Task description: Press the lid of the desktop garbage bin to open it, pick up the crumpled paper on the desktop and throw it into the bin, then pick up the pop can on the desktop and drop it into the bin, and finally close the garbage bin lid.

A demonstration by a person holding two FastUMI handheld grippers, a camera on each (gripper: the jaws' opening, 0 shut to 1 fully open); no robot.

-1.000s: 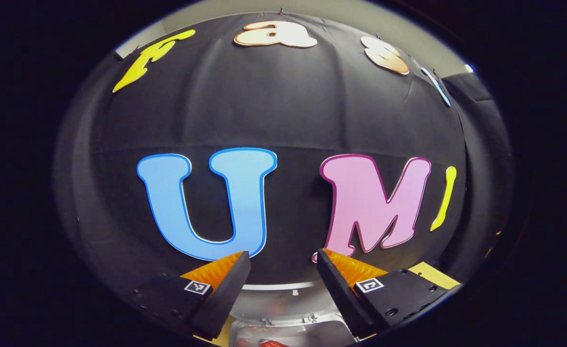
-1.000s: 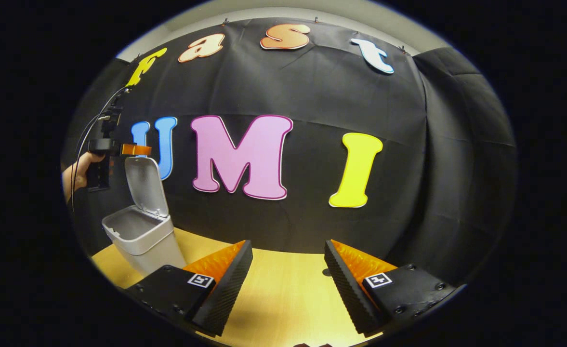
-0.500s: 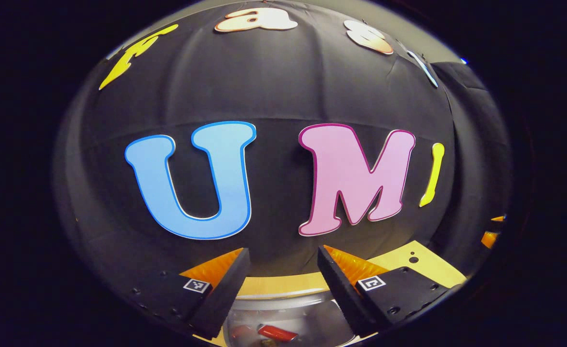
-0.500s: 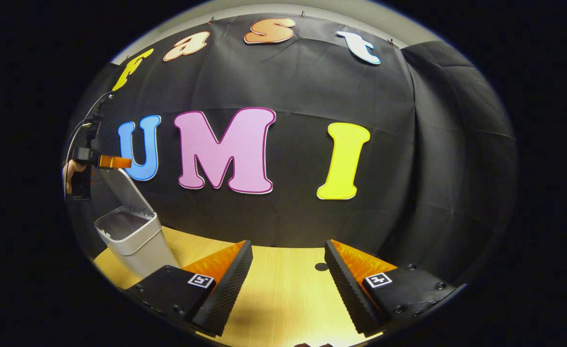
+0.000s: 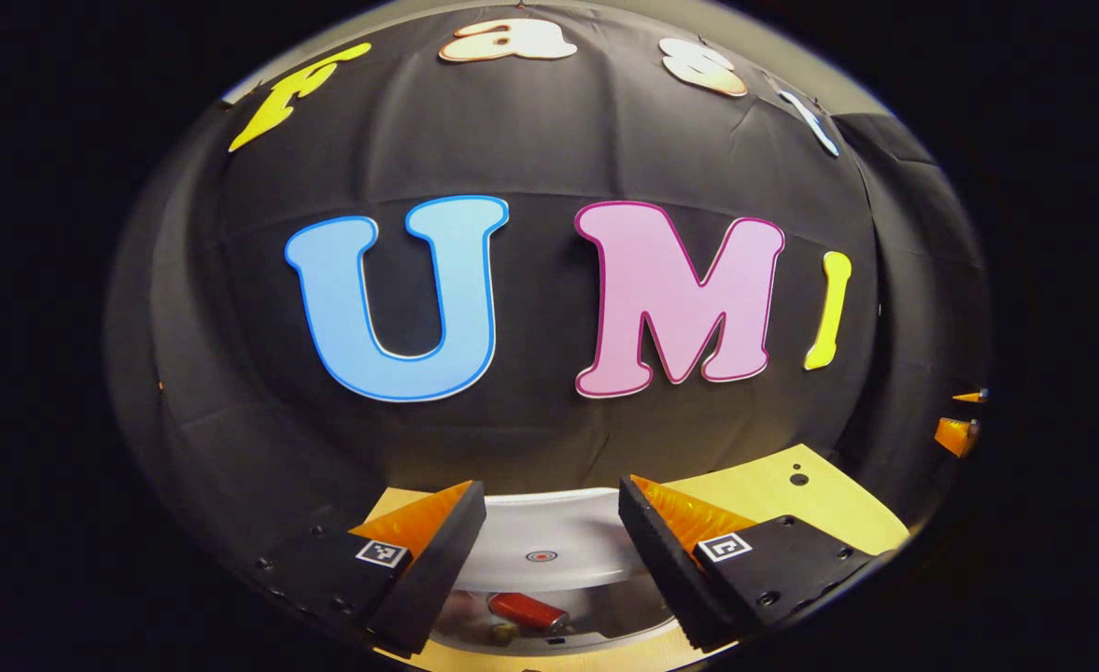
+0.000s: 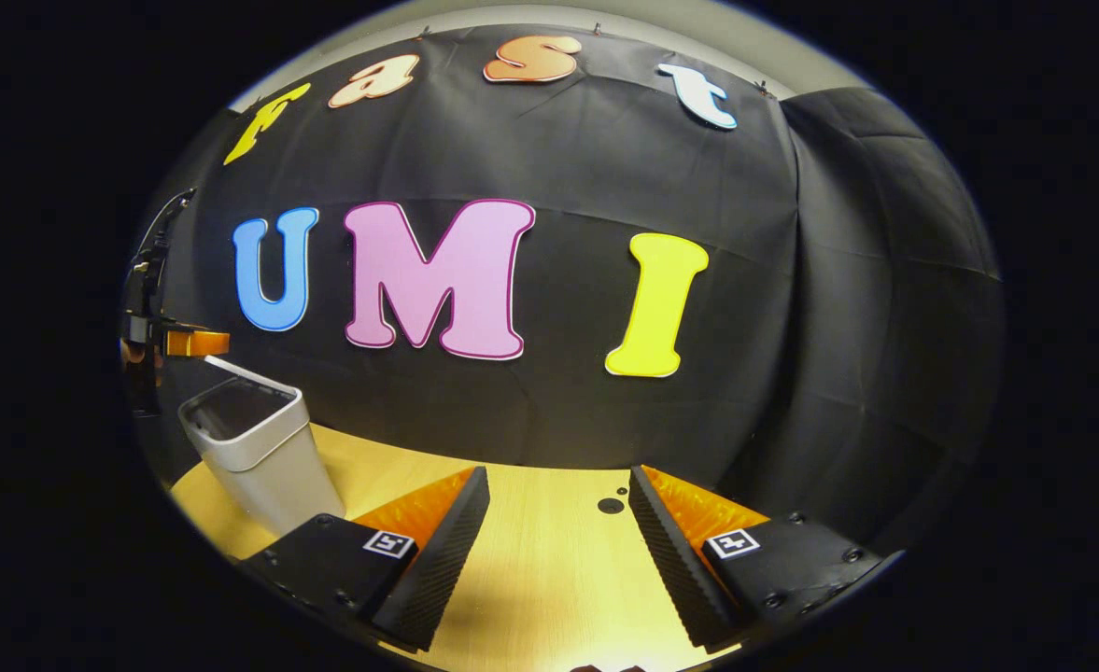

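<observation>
- Bin lid sits just past my left hand-held gripper, whose jaws are spread and empty; it tilts partway over the opening, its underside facing me, so I judge the closing step is in hand.
- Pop can lies on its side inside the garbage bin, long axis running left to right, a little slanted.
- My next move, as I judge it, is to press the lid flat until it catches.
- My right hand-held gripper hangs open and empty over the bare desk.
- From the right gripper view, the bin stands upright far off to the left, the left hand-held gripper just above it.
</observation>
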